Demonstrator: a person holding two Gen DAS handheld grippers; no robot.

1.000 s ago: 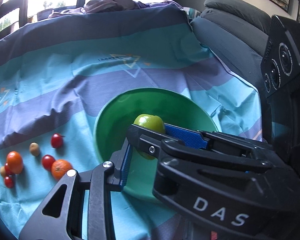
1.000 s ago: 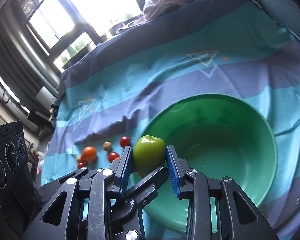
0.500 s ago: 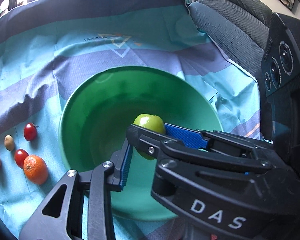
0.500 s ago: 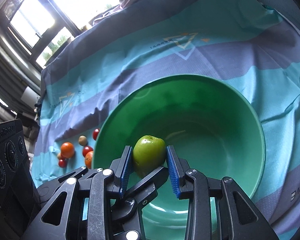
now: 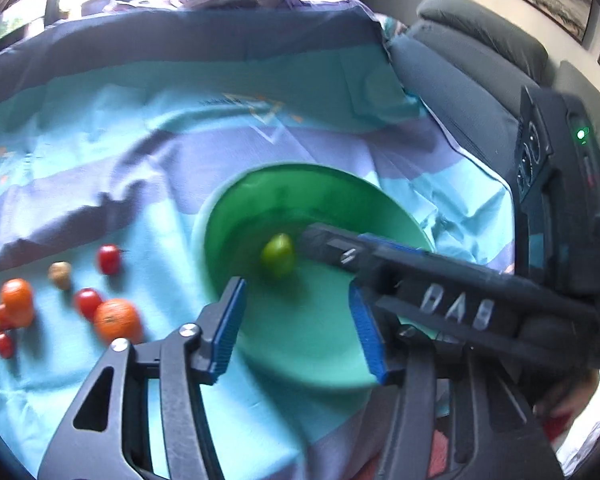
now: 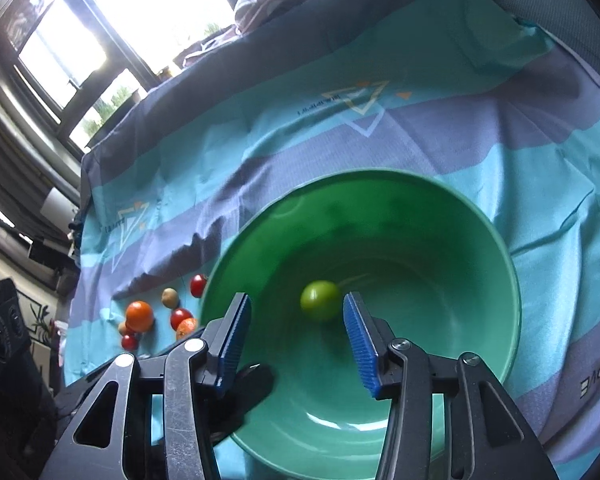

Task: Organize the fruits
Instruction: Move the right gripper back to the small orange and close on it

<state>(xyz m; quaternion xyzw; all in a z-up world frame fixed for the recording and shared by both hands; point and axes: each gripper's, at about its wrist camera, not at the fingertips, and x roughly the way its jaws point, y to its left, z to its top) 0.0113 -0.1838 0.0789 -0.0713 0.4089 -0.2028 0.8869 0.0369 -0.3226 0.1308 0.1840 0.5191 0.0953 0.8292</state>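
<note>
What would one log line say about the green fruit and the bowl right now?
green fruit: loose in green bowl | right gripper: just opened, empty | left gripper: just opened, empty | other fruits: on cloth

Daylight is blown out to white glare at the window [image 6: 112,32], the left wrist view is smeared by motion blur, and straight lines are bowed toward darkened fisheye corners.

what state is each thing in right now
green apple: released, blurred, inside the bowl, touching no pad
green bowl: upright on the cloth
left gripper: jaws just opened, nothing between them
right gripper: jaws just opened, clear of the apple
small fruits: loose on the cloth beside the bowl
</note>
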